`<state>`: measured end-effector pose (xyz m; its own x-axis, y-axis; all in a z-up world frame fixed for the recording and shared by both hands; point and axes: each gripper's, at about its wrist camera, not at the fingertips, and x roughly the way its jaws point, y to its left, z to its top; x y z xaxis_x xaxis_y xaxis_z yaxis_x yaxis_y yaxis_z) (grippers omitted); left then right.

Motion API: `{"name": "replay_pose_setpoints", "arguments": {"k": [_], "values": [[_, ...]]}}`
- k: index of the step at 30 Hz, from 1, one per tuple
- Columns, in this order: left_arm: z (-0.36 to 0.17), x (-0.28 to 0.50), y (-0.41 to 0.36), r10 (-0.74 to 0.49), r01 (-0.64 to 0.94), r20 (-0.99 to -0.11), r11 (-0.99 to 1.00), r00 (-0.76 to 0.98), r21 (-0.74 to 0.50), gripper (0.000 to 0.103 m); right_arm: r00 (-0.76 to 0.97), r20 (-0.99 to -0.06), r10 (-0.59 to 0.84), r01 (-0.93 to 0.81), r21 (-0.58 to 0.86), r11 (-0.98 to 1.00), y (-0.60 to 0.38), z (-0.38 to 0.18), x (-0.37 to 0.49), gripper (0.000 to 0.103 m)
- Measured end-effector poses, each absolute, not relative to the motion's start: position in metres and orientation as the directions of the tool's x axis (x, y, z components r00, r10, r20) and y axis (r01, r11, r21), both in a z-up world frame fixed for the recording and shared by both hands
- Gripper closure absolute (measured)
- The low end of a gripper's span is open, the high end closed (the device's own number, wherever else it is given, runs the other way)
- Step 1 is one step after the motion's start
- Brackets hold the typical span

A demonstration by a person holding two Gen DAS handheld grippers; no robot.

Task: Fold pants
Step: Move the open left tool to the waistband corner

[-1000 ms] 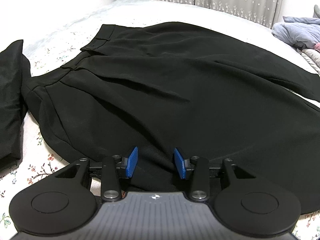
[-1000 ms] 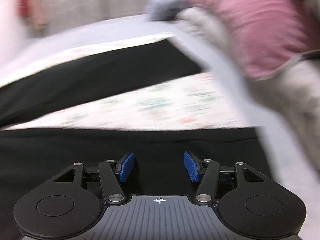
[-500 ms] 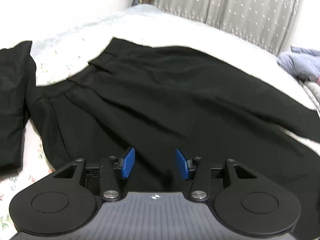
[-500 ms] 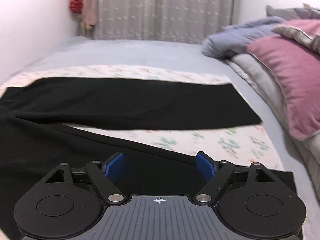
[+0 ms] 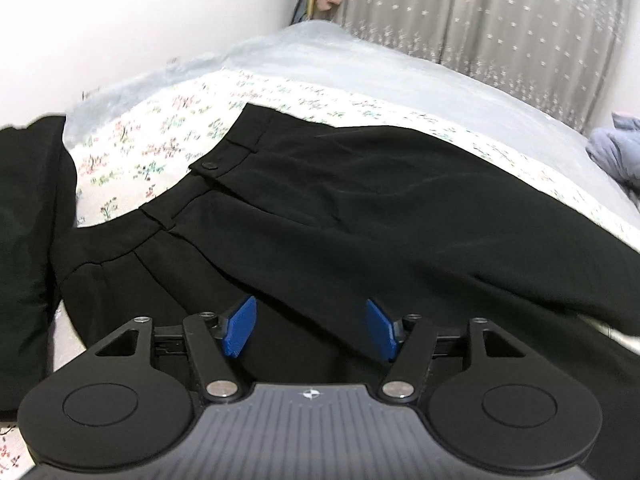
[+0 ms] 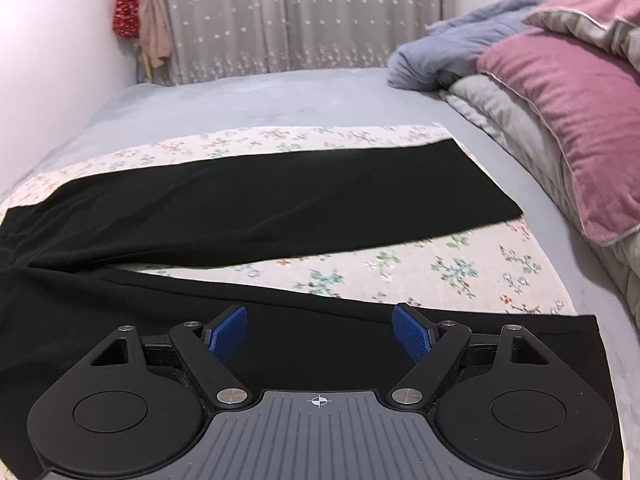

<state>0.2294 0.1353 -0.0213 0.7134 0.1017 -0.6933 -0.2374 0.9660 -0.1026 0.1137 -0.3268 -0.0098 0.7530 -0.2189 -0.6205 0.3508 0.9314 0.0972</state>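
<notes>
Black pants (image 5: 360, 208) are lying spread on the flowered sheet (image 6: 440, 264) of the bed, waistband (image 5: 208, 184) toward the wall end, the two legs running toward the pillows (image 6: 568, 120). In the right-wrist view the far leg (image 6: 280, 204) is lying flat and straight, the near leg (image 6: 300, 344) is passing under the gripper, and a wedge of sheet is showing between them. Judgement: the laying-out stage is looking finished, no fold is made yet; one leg over the other and the lengthwise folds are all remaining. The left gripper (image 5: 308, 328) is hanging over the seat area near the waist, fingers spread, nothing pinched; its jaws have just been opening, with only cloth lying below them, not between the pads. The right gripper (image 6: 320, 336) is hovering over the near leg close to its hem, fingers also spread and empty; its jaws have been opening within the last second too. Against the earlier frames: both fingers pairs are standing wider apart, the left view is now showing more wall, curtain (image 5: 500, 12) and sheet beyond the waistband, and the right view has sharpened from heavy blur into a steady look down the legs. A second dark garment (image 5: 28, 240) is lying just beside the waist, at left.
</notes>
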Motion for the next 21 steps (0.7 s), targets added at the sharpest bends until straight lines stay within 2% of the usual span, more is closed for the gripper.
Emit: {"name": "replay_pose_setpoints", "arguments": {"k": [5, 8, 10, 14, 19, 21], "values": [[-0.014, 0.259, 0.159, 0.12, -0.288, -0.718, 0.951, 0.686, -0.116, 0.024, 0.74, -0.638, -0.215, 0.364, 0.111, 0.925, -0.338, -0.015, 0.119, 0.021], [-0.01, 0.285, 0.17, 0.168, -0.288, -0.709, 0.956, 0.685, -0.051, 0.014, 0.732, -0.647, -0.213, 0.368, 0.112, 0.923, -0.343, -0.019, 0.124, 0.021], [-0.011, 0.306, 0.177, 0.207, -0.289, -0.702, 0.957, 0.681, 0.002, 0.011, 0.723, -0.656, -0.218, 0.377, 0.11, 0.92, -0.347, -0.021, 0.129, 0.021], [-0.016, 0.35, 0.182, 0.192, -0.232, -0.74, 0.971, 0.645, 0.049, 0.01, 0.713, -0.668, -0.212, 0.38, 0.114, 0.918, -0.351, -0.026, 0.138, 0.021], [-0.019, 0.397, 0.172, 0.272, -0.22, -0.724, 0.961, 0.634, 0.168, 0.007, 0.713, -0.673, -0.198, 0.359, 0.108, 0.927, -0.346, -0.031, 0.144, 0.021], [-0.028, 0.413, 0.175, 0.266, -0.213, -0.744, 0.962, 0.613, 0.168, 0.007, 0.699, -0.686, -0.202, 0.364, 0.098, 0.926, -0.344, -0.035, 0.148, 0.021]]}}
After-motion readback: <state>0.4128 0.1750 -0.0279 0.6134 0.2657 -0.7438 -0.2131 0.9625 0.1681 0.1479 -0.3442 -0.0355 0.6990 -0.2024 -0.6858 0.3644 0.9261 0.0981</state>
